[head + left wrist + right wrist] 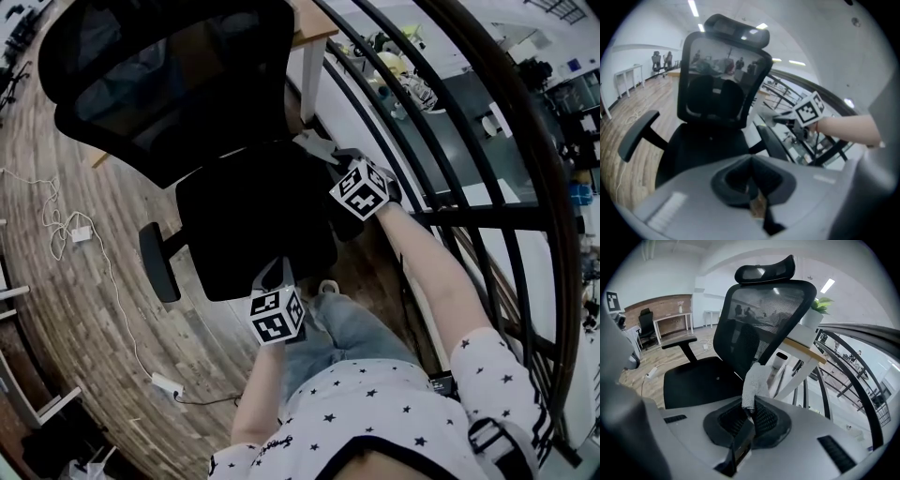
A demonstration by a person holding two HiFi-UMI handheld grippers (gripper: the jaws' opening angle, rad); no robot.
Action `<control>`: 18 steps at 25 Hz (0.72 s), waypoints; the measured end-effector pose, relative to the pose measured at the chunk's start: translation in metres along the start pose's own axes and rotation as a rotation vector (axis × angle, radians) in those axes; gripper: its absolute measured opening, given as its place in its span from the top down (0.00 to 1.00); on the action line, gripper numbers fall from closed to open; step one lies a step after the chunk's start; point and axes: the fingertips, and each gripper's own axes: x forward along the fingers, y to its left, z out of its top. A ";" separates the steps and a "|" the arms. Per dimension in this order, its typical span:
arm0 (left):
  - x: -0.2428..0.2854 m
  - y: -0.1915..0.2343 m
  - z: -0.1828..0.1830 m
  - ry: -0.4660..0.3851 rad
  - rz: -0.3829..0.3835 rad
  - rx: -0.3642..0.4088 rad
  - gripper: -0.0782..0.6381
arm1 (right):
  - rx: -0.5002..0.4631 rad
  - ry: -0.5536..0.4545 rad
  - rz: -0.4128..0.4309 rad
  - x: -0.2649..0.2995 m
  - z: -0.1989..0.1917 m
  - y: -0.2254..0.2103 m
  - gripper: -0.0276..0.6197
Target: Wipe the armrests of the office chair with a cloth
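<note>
Left gripper (752, 185), lower centre: jaws together, empty. Right gripper (749, 416) clamped on cloth (754, 383), mid-frame, above right armrest (771, 143). Suggest: press cloth flat, drag full length; left armrest (159, 262) next.

on your right the black railing (469, 214) stands close beside the seat (253, 225), leaving only a narrow gap. a white table leg (309, 80) blocks behind. left of the office chair (169, 84), the wood floor (75, 319) looks open, apart from a thin cable (54, 217).
</note>
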 end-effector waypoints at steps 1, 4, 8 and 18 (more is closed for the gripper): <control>0.000 0.000 -0.001 0.003 0.000 0.001 0.89 | -0.011 0.009 -0.007 0.004 -0.001 -0.004 0.91; -0.001 0.001 -0.008 0.015 0.002 0.000 0.89 | -0.048 0.040 -0.026 0.017 -0.005 -0.013 0.91; -0.005 0.002 -0.019 0.029 0.009 -0.003 0.89 | -0.092 0.081 -0.034 0.032 -0.012 -0.017 0.91; -0.011 0.015 -0.029 0.032 0.047 -0.030 0.89 | -0.163 0.169 0.002 0.053 -0.039 -0.002 0.91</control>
